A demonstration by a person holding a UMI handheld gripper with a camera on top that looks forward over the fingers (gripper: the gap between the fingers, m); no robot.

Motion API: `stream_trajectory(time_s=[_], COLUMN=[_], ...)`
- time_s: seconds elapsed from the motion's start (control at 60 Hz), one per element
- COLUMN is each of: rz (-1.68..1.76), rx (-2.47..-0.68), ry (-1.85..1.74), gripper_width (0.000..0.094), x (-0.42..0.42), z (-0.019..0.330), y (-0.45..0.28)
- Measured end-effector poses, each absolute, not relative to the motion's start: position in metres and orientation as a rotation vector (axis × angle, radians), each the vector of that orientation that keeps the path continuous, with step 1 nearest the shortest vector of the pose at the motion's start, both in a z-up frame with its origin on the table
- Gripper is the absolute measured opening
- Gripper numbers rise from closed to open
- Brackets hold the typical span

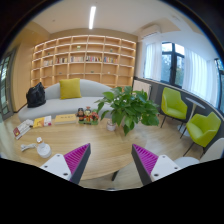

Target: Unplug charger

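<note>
The gripper (110, 163) hangs over a round wooden table (100, 140) with its fingers spread wide and nothing between them. The pink pads (76, 157) face each other across bare tabletop.

Straight ahead of the fingers, near the middle of the table, stands a leafy plant (127, 104) in a pot. Just left of the plant sits a small cluster of items (88, 115), too small to tell what they are. Farther left on the table lie books (40, 122) and a yellow flat thing (65, 118). Ahead of the left finger and near it is a small white object (43, 149) with a white cord (27, 147) running off to the left; this may be the charger, but I cannot tell for sure, nor where it plugs in.

Beyond the table, a pale sofa (70, 97) carries a yellow cushion (69, 88) and a dark bag (36, 96). Behind it a wooden bookshelf (85, 58) fills the wall. To the right of the plant, two green chairs (175, 103) stand by tall windows (172, 62). A strip light (92, 17) glows on the ceiling.
</note>
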State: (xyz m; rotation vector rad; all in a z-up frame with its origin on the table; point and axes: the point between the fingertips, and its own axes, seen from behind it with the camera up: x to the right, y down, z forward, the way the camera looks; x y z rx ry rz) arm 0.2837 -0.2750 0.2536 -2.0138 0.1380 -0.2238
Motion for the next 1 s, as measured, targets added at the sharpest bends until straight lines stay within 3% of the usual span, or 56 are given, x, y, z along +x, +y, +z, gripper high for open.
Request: stream_trajectory(time_s=[0.133, 0.283, 0.55, 0.767, 1.0], rz=[-0.236, -0.192, 0.062, 0.194, 0.167], rx=[-2.026, -2.054, -2.07, -2.022, -1.987], ry=[0.11, 0.04, -0.235, -0.301, -0.237], gripper_width=[0.0856, 0.0851, 0.0858, 0.0856, 0.0849], x=[0.278, 0.234, 0.056, -0.06, -0.095], z=[0.239, 0.196, 0.112, 0.073, 0.052], y=[-0.281, -0.281, -0.257, -0.186, -0.095])
